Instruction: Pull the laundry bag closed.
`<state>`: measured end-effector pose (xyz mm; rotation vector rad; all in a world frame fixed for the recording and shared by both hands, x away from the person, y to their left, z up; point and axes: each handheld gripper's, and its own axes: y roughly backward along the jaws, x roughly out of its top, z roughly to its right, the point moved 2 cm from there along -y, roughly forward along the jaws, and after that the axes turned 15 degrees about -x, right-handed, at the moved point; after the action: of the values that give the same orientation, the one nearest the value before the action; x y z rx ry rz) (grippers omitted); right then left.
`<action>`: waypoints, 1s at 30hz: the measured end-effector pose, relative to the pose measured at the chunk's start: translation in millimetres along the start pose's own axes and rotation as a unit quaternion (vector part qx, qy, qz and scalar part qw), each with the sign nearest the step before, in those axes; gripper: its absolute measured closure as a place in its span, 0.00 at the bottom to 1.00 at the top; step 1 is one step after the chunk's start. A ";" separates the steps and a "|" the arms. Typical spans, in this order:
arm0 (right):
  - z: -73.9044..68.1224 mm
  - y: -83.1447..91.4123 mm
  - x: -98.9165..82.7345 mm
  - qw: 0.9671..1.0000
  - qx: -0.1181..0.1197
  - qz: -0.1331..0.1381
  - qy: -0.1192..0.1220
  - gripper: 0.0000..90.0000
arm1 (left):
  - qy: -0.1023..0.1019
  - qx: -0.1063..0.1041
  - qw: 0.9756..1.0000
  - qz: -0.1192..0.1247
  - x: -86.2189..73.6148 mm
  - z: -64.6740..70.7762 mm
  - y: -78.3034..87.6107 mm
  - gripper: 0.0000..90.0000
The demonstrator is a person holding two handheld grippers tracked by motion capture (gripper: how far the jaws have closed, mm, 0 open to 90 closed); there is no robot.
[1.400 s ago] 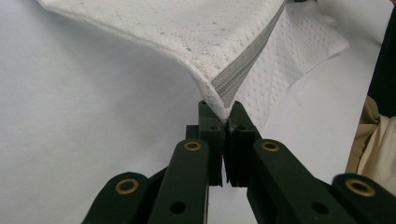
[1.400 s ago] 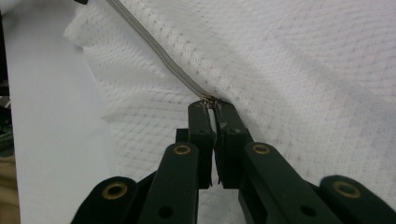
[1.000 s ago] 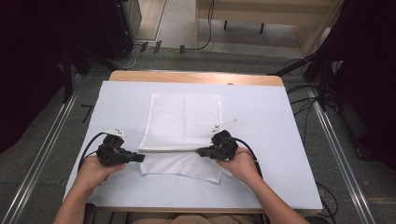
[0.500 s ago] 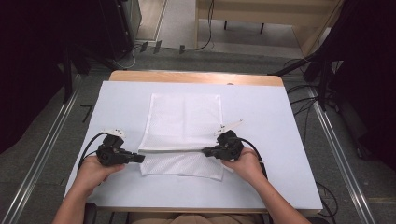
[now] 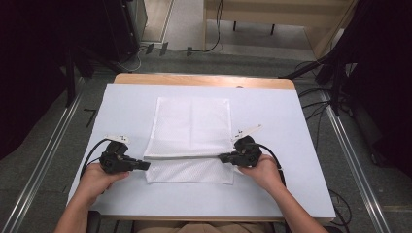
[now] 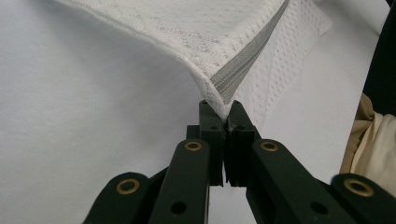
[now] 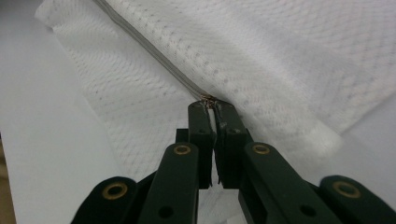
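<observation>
A white mesh bag (image 5: 192, 126) with a grey zipper (image 6: 243, 65) lies flat in the middle of the white table (image 5: 296, 121). Its near part is lifted a little along the zipper line. My left gripper (image 5: 147, 166) is shut on the bag's left near corner at the zipper's end (image 6: 226, 114). My right gripper (image 5: 221, 157) is shut on the small metal zipper pull (image 7: 208, 99) near the bag's right edge, with the mesh (image 7: 289, 56) spreading beyond it.
A strip of bare wood (image 5: 204, 80) runs along the table's far edge. Metal rails (image 5: 46, 150) flank the table on both sides, and cables (image 5: 311, 92) trail on the floor to the right and behind.
My right gripper has slid to the right along the zipper line, toward the bag's right edge. The left gripper has stayed at the left corner.
</observation>
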<state>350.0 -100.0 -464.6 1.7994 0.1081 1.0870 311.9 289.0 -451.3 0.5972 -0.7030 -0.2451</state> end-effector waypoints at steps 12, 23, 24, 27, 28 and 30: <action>14.4 15.1 -6.6 1.000 -0.012 0.005 -0.011 0.98 | -0.003 -0.004 1.000 -0.006 0.0 1.4 -3.3 0.99; 15.5 19.4 -12.3 1.000 -0.022 -0.003 -0.016 0.98 | -0.007 -0.013 1.000 -0.020 0.2 2.9 -6.8 0.99; 15.2 19.2 -12.0 1.000 -0.021 -0.003 -0.019 0.98 | -0.009 -0.012 1.000 -0.017 0.0 3.3 -7.0 0.99; 12.4 17.2 -10.5 1.000 -0.011 -0.004 -0.021 0.98 | 0.006 -0.015 1.000 -0.011 0.2 0.2 -5.0 0.97; 11.6 16.2 -10.3 1.000 -0.010 -0.003 -0.018 0.98 | 0.000 -0.013 1.000 -0.012 0.0 0.2 -4.5 0.96; 10.7 14.3 -10.4 1.000 -0.008 -0.007 -0.014 0.97 | 0.000 -0.017 1.000 -0.012 0.6 1.6 -5.1 0.91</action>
<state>346.0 -120.0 -461.1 1.7964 0.0936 1.0497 311.1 284.0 -453.1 0.5726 -0.6916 -0.2791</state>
